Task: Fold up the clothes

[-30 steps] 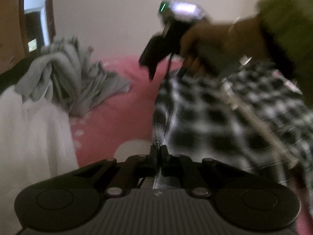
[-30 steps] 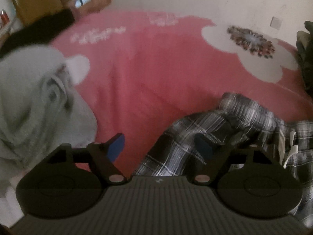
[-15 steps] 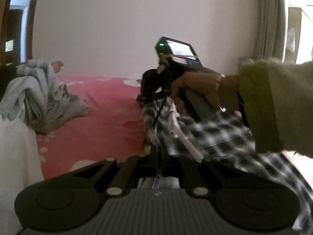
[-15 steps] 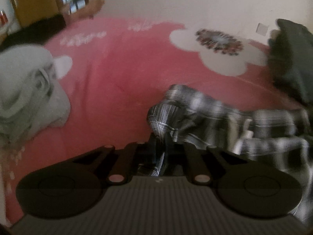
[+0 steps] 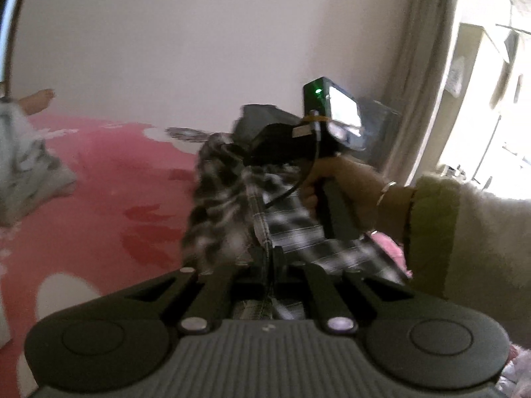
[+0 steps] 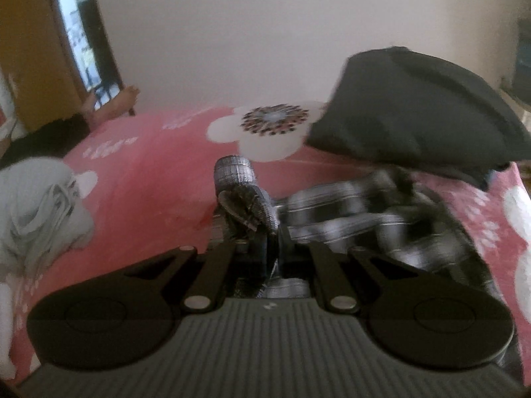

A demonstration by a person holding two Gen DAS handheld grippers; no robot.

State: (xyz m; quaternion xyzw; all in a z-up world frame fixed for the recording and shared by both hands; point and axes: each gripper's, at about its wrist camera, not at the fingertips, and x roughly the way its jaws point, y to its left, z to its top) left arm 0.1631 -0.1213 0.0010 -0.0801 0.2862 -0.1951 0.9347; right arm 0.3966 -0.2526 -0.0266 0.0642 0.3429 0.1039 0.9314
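Pink floral bedspread [image 6: 159, 172], pale wall [image 5: 199, 49], beige curtain [image 5: 421, 76], bare foot [image 6: 114, 106] by wooden door [image 6: 30, 49]

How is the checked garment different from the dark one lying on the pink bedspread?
The checked garment is black-and-white plaid; the dark garment is one plain, deep colour.
The checked garment is pinched in both the left tongs and the right tongs; nothing grips the dark garment.
The checked garment is bunched and strung out; the dark garment sits in a compact heap.
Both are over the pink bedspread.
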